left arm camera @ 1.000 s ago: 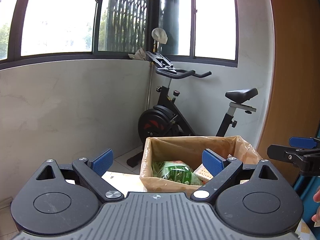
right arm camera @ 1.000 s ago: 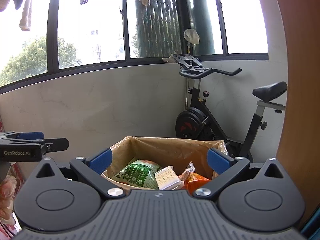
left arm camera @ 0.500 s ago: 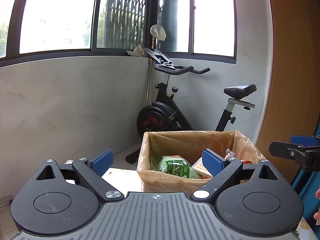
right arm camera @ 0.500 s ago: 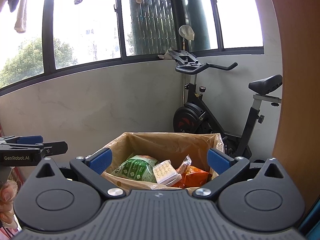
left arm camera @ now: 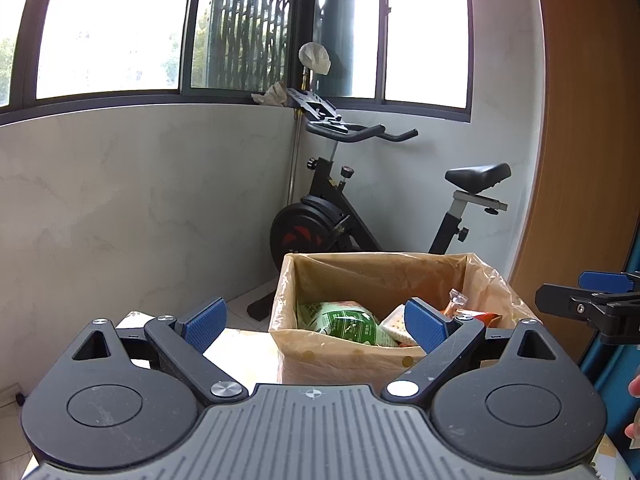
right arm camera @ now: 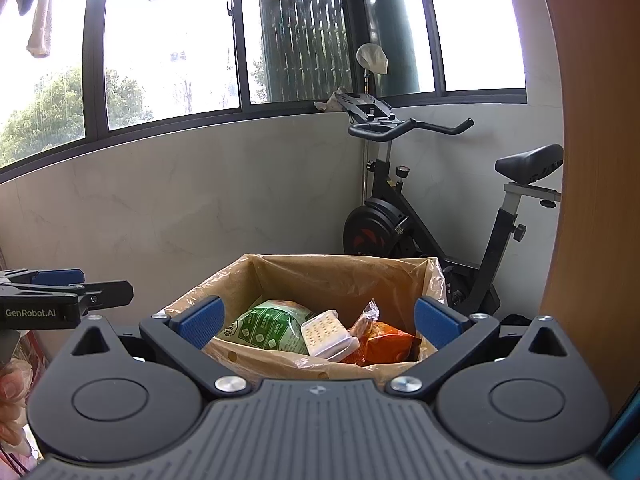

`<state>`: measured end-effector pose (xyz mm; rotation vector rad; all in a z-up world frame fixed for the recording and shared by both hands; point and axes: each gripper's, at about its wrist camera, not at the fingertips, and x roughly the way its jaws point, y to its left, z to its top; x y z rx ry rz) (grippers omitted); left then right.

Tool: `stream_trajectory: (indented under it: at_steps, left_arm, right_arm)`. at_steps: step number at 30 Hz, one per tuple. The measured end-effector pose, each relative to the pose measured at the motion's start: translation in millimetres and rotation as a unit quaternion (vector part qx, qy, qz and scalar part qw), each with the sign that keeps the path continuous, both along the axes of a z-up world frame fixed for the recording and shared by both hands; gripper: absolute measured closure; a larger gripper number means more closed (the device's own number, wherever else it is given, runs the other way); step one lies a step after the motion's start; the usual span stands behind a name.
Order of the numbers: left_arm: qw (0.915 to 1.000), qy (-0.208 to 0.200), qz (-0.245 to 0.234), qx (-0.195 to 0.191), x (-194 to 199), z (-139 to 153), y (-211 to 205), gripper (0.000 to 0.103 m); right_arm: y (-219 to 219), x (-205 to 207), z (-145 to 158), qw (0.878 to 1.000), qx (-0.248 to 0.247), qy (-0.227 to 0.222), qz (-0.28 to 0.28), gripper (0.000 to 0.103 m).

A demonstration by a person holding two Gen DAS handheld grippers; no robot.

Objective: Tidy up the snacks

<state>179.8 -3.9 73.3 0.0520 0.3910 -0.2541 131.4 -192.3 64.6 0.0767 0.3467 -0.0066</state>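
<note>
Grey marbled walls under a band of dark-framed windows close off this corner, with a black exercise bike [left arm camera: 360, 216] parked against them. Ahead of both tools stands a cardboard box [right arm camera: 280, 360] lined with a thin plastic bag, resting on a pale counter [left arm camera: 240, 352]. The snacks lie inside it: a green packet [right arm camera: 272, 328] at the left, a white cracker pack [right arm camera: 328, 334] leaning in the middle, an orange packet [right arm camera: 384, 346] at the right.

The right hand-held gripper [right arm camera: 318, 318] is spread wide and holds nothing; the box sits straight ahead and slightly below, its opening framed between the fingers. The left hand-held gripper [left arm camera: 316, 322], also wide open and empty, has the box off to its right. Judging by this, the right one is better lined up for a reach. The cracker pack's long axis runs roughly away from the camera. The near box wall and loose liner stand in the way of a low approach.
</note>
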Motion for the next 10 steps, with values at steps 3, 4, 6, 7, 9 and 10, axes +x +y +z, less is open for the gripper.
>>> stream_trajectory:
  at_steps: [3,4,6,7,9,10]
  left_arm:
    - [1.0000,-0.001,-0.002,0.001,-0.3,-1.2,-0.8,0.006]
    - [1.0000,-0.001,-0.002,0.000,-0.4,-1.0,-0.3,0.006]
    - [1.0000,0.001,-0.002,-0.004,0.3,-1.4,0.6,0.006]
    - [1.0000,0.001,-0.001,-0.004,0.6,-1.7,1.0,0.006]
    - [1.0000,0.002,0.001,-0.005,1.5,-2.6,2.9,0.006]
    - [1.0000,0.004,0.004,-0.004,2.5,-3.3,3.7,0.006]
  right_arm:
    - [-1.1,0.2,-1.2,1.000,0.000,0.002,0.000,0.000]
    - [-1.3,0.4,-1.6,1.000,0.000,0.003,0.000,0.000]
    - [-1.1,2.0,-1.3,1.000,-0.001,0.004,-0.001,0.000]
    - [-1.3,2.2,-1.6,1.000,-0.001,0.004,-0.001,0.000]
    - [-1.7,2.3,-2.3,1.000,-0.001,0.005,-0.001,0.000]
    - [-2.0,3.0,-2.7,1.000,-0.001,0.005,-0.002,0.000]
